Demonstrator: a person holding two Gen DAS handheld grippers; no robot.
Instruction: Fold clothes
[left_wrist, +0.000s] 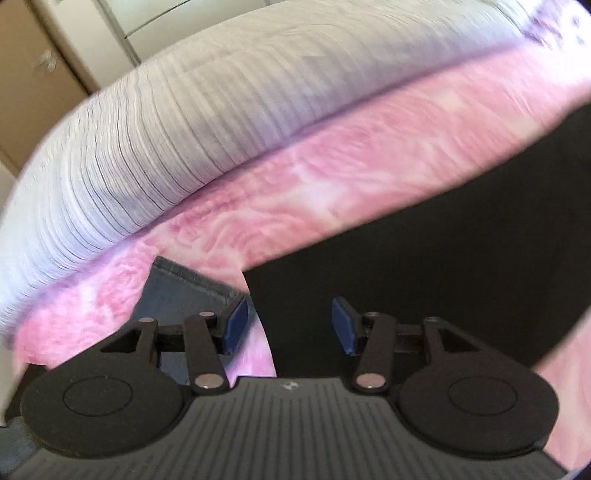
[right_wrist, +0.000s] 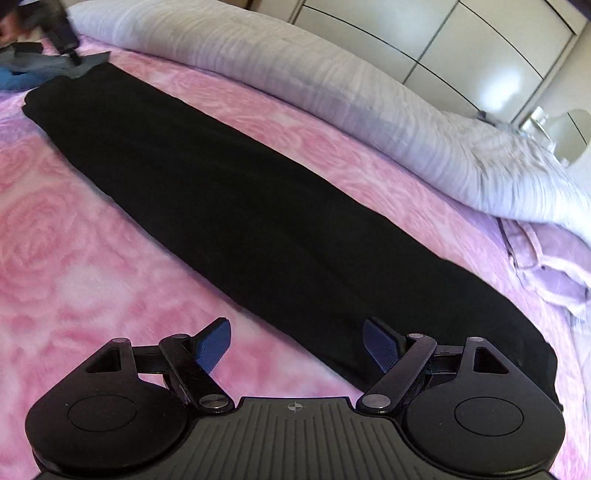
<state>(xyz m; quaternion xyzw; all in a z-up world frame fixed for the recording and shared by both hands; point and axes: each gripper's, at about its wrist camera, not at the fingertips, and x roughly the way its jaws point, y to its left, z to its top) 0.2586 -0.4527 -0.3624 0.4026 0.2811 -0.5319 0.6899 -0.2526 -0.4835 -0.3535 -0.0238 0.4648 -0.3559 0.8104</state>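
A long black garment (right_wrist: 236, 206) lies flat as a narrow strip across the pink rose-patterned blanket (right_wrist: 74, 258), running from far left to near right. My right gripper (right_wrist: 297, 347) is open just above its near end, with nothing between the blue pads (right_wrist: 214, 347). In the left wrist view the same black garment (left_wrist: 424, 266) fills the right side, and my left gripper (left_wrist: 290, 325) hovers open over its corner. Under the left finger (left_wrist: 236, 325) lies a piece of blue denim (left_wrist: 177, 291). The left wrist view is motion-blurred.
A pale grey striped pillow or duvet (right_wrist: 332, 85) runs along the far side of the bed. Crumpled lilac cloth (right_wrist: 546, 269) lies at the right. Grey and blue clothes (right_wrist: 29, 70) are piled at the far left, by the other gripper's body (right_wrist: 62, 26). Wardrobe doors (right_wrist: 461, 48) stand behind.
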